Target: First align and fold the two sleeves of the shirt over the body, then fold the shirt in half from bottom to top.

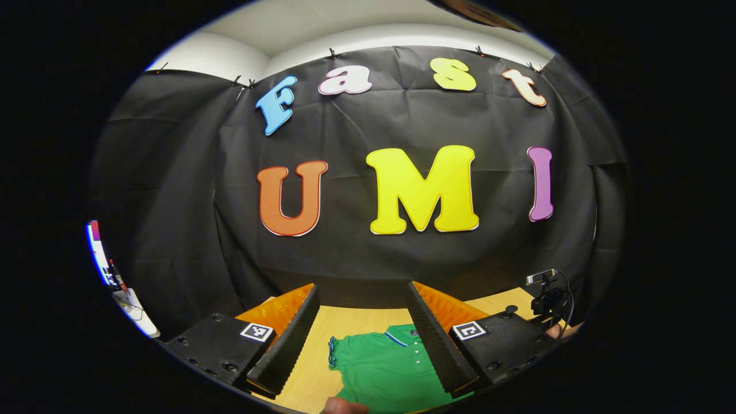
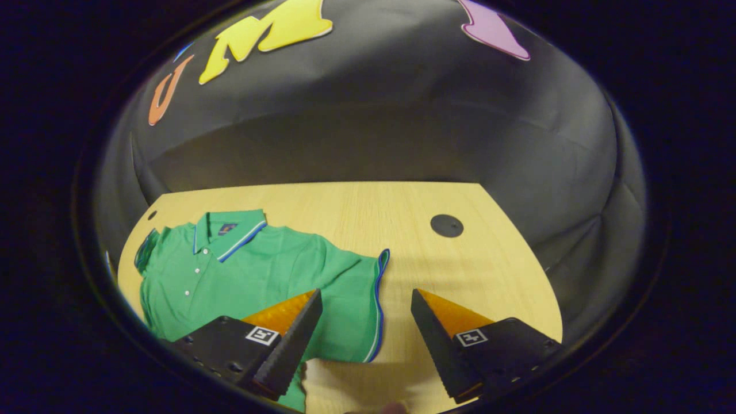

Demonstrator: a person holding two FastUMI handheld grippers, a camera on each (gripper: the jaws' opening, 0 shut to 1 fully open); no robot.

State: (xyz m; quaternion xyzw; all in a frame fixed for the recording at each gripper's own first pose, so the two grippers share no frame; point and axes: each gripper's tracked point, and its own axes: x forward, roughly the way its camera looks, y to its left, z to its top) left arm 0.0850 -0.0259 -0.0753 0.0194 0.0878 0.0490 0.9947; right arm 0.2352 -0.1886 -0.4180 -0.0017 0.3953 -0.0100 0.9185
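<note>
A green polo shirt (image 2: pixel 253 270) with blue-trimmed collar and cuffs lies flat on the wooden table (image 2: pixel 402 213), collar toward the far side. Its right sleeve (image 2: pixel 362 293) spreads out toward the table's middle. My right gripper (image 2: pixel 365 299) hovers open above that sleeve's cuff, nothing between its fingers. In the left gripper view the same shirt (image 1: pixel 385 368) lies below, its collar and left sleeve visible. My left gripper (image 1: pixel 363 290) is held high and open, aimed at the booth wall, with the shirt seen between its fingers.
A round black disc (image 2: pixel 447 225) is set in the table at the far right. A small camera on a stand (image 1: pixel 546 296) with cables sits at the table's right edge. A screen (image 1: pixel 100 253) shows at far left. Bare wood lies right of the shirt.
</note>
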